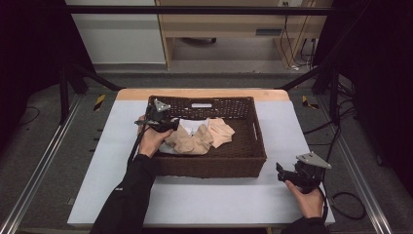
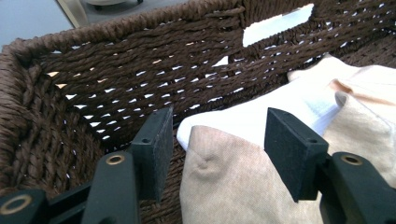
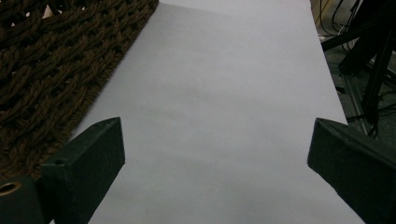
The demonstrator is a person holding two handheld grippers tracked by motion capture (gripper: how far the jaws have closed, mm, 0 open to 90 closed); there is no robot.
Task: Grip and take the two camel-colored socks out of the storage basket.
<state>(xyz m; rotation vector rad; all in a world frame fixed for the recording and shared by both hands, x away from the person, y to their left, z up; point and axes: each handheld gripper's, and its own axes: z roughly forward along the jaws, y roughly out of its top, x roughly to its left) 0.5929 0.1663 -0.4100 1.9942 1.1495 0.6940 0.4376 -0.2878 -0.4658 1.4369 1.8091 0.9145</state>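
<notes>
White table [image 1: 204,204] | wicker basket [image 1: 209,165]: beige cloths [image 1: 195,139] | left gripper [image 1: 168,126] fingers spread over cloths | right gripper [image 1: 282,171] fingers spread

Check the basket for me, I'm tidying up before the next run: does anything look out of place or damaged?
Nothing looks damaged or spilled. The beige cloths lie crumpled over a white cloth inside the wicker basket, unfolded. The left gripper is open just above them.
</notes>
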